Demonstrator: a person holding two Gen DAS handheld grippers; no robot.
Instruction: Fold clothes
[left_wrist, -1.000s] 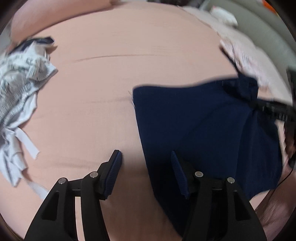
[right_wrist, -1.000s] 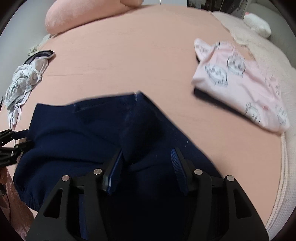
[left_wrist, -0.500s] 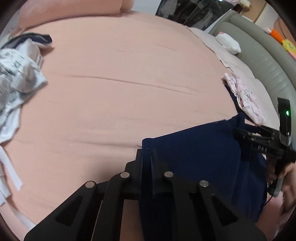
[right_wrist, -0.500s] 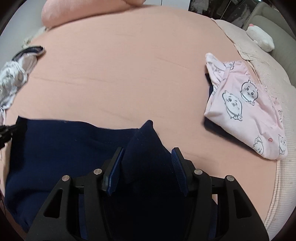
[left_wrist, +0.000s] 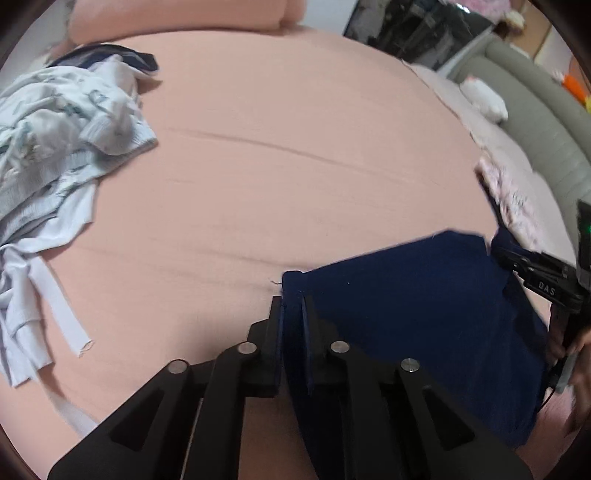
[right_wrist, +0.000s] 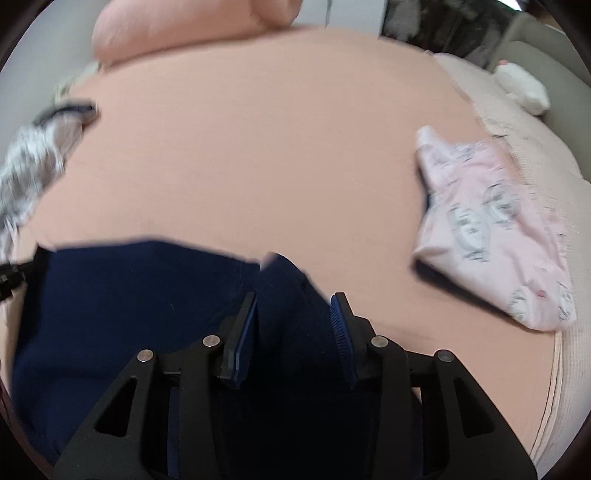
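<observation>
A navy garment (left_wrist: 406, 314) hangs stretched between both grippers over the peach bedsheet (left_wrist: 277, 147). In the left wrist view my left gripper (left_wrist: 291, 302) pinches the garment's left corner in a narrow gap, and its jaws are opening. My right gripper (left_wrist: 506, 258) holds the far corner at the right edge, with a hand (left_wrist: 580, 347) behind it. In the right wrist view a thick fold of the navy garment (right_wrist: 129, 295) stands between the jaws of the right gripper (right_wrist: 295, 306), which are closing on it. The left gripper (right_wrist: 11, 273) shows at the left edge.
A crumpled white patterned pile of clothes (left_wrist: 55, 147) lies at the left of the bed. A folded pink printed garment (right_wrist: 491, 229) rests at the right. Peach pillows (right_wrist: 177, 29) line the far end. Beyond are a white plush (right_wrist: 524, 88) and a grey sofa (left_wrist: 535, 110).
The left gripper went from wide open to clamped on the garment's corner and carried it up the bed. The right gripper's jaws narrowed on the fold. The garment now hangs taut.
</observation>
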